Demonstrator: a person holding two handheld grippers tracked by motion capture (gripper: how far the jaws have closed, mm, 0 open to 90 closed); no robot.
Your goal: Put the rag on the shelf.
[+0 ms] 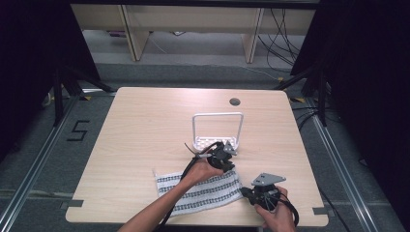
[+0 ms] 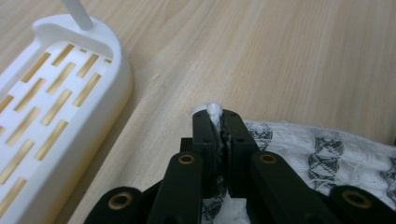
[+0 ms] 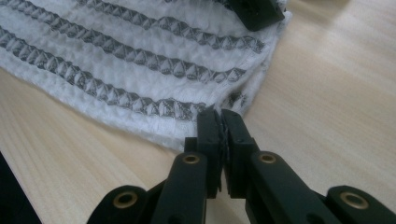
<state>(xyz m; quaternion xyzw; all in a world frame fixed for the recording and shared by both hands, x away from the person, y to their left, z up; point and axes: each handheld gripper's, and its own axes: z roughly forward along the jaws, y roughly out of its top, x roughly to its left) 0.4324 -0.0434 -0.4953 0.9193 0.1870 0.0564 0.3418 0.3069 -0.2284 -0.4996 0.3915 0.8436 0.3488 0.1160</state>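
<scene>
Light wood covers the top of the table [image 1: 145,145], with a fine grain that runs along its length and rounded corners. A small round hole [image 1: 235,102] with a dark cap sits near the far edge. The table stands on grey carpet, and metal rails [image 1: 29,169] run along the floor on both sides. On the floor at the left a black mark like the number five [image 1: 78,130] is taped. Behind the table are the pale legs of other furniture [image 1: 135,34], and some loose cables [image 1: 283,38] lie on the floor at the far right. Black curtains [image 1: 367,72] close the room on both sides.

A white towel [image 1: 203,191] with dark patterned stripes lies flat on the near part of the table, close to the front edge. Just behind it stands a white plastic rack [image 1: 217,130] with a slotted base and a tall frame like a handle.

The left gripper [image 2: 218,122] is at the far right corner of the towel, near the rack. Its jaws are clenched on the cloth: in the left gripper view a small tuft of white fabric sticks out between the tips.

The right gripper [image 3: 220,122] is at the near right corner of the towel. Its jaws are also pressed together, and in the right gripper view the edge of the towel goes in between them, so it is grasping this corner. The towel is flat on the wood.
</scene>
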